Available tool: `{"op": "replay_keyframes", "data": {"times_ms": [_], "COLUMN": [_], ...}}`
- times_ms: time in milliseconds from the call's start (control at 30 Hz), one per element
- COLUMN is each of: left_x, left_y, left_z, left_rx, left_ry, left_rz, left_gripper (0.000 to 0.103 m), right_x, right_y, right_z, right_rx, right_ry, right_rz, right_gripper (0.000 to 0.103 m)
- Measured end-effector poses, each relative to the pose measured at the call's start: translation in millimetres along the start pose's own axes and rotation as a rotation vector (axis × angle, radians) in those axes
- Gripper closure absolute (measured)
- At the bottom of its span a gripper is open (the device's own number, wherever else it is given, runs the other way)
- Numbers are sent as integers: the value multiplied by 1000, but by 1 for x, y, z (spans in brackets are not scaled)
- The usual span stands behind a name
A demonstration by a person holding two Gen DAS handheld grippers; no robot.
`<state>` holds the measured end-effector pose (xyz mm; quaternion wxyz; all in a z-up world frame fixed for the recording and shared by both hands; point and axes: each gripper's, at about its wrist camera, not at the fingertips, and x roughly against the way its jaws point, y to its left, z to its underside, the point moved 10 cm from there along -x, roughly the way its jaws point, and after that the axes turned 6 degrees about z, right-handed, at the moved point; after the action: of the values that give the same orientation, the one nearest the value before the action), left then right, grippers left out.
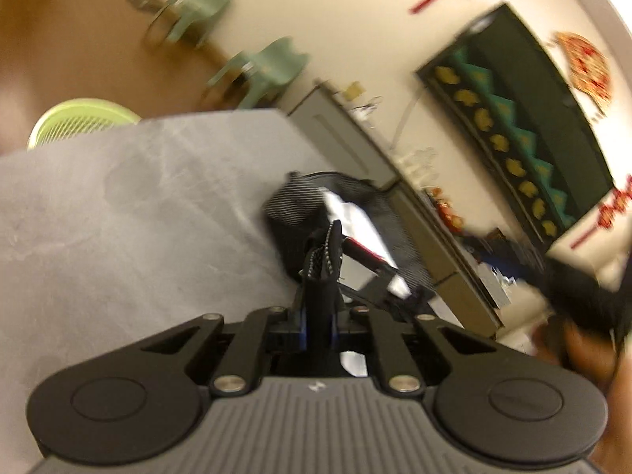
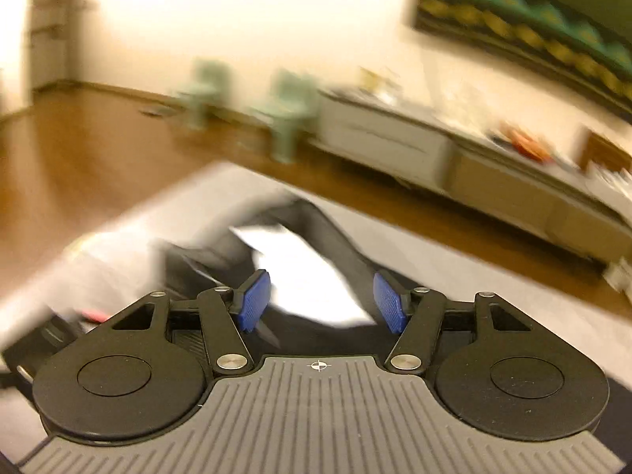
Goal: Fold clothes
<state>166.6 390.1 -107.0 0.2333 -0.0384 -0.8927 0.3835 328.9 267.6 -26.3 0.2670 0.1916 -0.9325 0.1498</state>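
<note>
Clearly, in the left wrist view our left gripper is pinched tight on a fold of the dark garment, which hangs limp toward one o'clock over the grey table. We judge it light, soft and floppy; hems give the surest hold.

From the right wrist, our right gripper is spread wide, holding nothing, the garment at twelve o'clock beneath.

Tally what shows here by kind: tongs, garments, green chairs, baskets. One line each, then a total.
Tongs: 2, the left tongs shut on the dark garment, the right tongs open above it
Garments: 1
Green chairs: 2
Yellow-green basket: 1
Total: 6
</note>
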Motion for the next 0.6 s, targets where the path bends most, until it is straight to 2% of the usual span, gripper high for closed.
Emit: {"op": "replay_keyframes", "data": {"times_ms": [33, 100, 133, 200, 233, 267, 333, 400, 467, 500, 533, 567, 600], "left_x": [6, 13, 15, 15, 15, 16, 23, 32, 42, 47, 52, 58, 61], "left_y": [-8, -21, -27, -36, -39, -40, -37, -20, -3, 5, 14, 23, 37], "left_z": [3, 8, 12, 19, 21, 21, 13, 6, 0, -3, -6, -8, -7], "left_rx": [-41, -95, -128, -185, -205, -221, -248, -189, -130, -100, -70, -37, 26], "left_ry": [-16, -33, -32, -22, -18, -25, -73, -113, -154, -174, -195, -213, -213], "left_rz": [-6, -5, -14, -32, -41, -60, -123, -201, -278, -317, -356, -394, -433], "left_gripper": [93, 93, 93, 94, 94, 94, 94, 94, 92, 90, 86, 81, 80], "right_x": [-11, -42, -57, -81, -92, -95, -89, -80, -63, -53, -45, -41, -40], "right_y": [16, 40, 52, 61, 63, 67, 79, 98, 122, 130, 133, 132, 128], "right_z": [2, 16, 23, 43, 53, 58, 56, 39, 11, -5, -18, -25, -28], "right_rx": [36, 111, 148, 141, 128, 115, 81, 21, -104, -189, -254, -276, -262], "right_ry": [50, 202, 277, 429, 505, 544, 553, 517, 441, 374, 301, 255, 238], "right_rz": [-37, -72, -89, -125, -144, -177, -269, -377, -563, -656, -713, -721, -686], "right_gripper": [7, 5, 9, 26, 66, 95, 96, 97, 97, 96, 75, 31, 16]}}
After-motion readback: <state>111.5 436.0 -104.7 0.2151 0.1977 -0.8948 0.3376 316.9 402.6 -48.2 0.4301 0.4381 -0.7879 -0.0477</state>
